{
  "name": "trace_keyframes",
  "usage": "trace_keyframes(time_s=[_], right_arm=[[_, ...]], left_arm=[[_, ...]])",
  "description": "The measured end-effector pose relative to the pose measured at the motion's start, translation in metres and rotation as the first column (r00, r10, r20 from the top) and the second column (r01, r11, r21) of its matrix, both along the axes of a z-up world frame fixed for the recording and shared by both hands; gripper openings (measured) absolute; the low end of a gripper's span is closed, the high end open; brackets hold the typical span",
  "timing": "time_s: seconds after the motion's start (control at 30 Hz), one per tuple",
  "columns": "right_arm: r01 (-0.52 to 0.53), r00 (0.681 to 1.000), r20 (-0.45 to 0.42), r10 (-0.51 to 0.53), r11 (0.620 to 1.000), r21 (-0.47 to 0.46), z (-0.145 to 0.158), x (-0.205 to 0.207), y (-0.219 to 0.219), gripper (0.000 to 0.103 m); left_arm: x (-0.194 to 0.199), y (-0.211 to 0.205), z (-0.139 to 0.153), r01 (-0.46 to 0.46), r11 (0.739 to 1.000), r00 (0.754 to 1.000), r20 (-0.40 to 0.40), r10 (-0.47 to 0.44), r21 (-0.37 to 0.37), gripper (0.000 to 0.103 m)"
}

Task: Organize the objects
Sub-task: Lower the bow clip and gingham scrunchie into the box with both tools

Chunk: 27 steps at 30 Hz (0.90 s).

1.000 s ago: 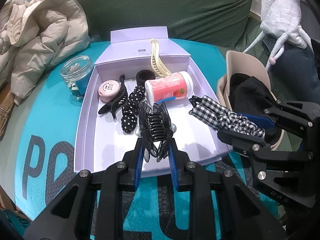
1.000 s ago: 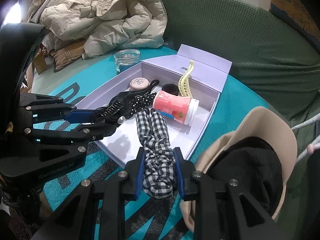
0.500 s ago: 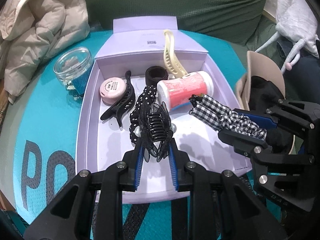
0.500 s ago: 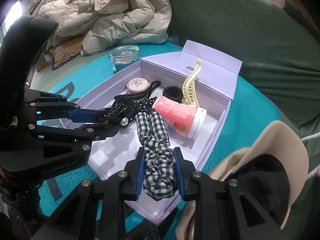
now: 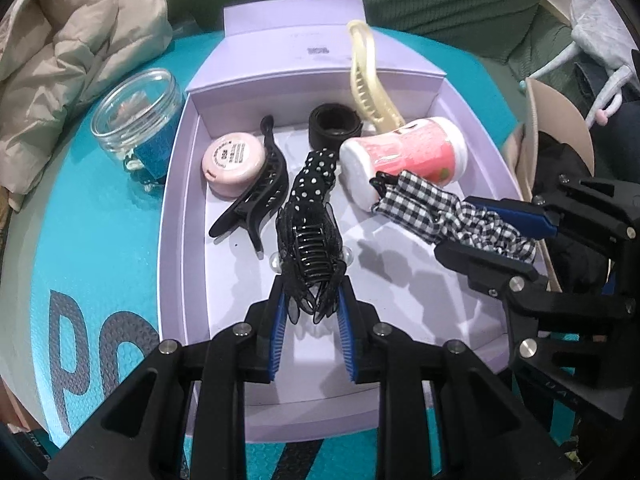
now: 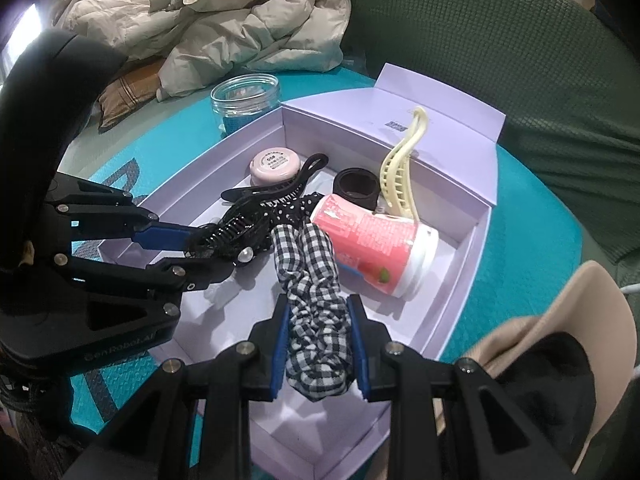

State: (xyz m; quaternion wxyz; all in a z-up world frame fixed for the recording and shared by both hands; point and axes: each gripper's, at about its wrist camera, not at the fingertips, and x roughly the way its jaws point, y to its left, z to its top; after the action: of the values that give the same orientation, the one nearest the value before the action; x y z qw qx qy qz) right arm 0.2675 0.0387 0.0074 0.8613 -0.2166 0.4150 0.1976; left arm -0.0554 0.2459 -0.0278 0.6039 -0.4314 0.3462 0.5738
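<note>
Both grippers have advanced over the box [image 5: 176,216]: left [image 5: 312,312] pinching the clip [image 5: 310,256], right [image 6: 318,344] pinching the scrunchie [image 6: 316,280], aimed at 12 o'clock; release seems next.

Left gripper [image 5: 311,312]: you clamped the black claw clip [image 5: 310,256] over the lilac box [image 5: 176,208].
Right gripper [image 5: 486,236]: at right, you gripped the checked scrunchie [image 5: 436,208], its tip touching the pink bottle [image 5: 404,156].
Far end: cream clip [image 5: 368,80] leaned on the wall.
Left, outside: glass jar [image 5: 136,112].
</note>
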Motion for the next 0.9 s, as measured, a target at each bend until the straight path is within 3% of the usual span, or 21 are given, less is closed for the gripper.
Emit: trace_keyframes(time_s=[0.9], right_arm=[[0.034,0.994,-0.099,-0.038,0.999,-0.042,-0.024,0.014,0.006,0.027]], left_arm=[[0.006,0.004,-0.024,0.109,0.983,0.994,-0.01,-0.112,-0.147,0.022]])
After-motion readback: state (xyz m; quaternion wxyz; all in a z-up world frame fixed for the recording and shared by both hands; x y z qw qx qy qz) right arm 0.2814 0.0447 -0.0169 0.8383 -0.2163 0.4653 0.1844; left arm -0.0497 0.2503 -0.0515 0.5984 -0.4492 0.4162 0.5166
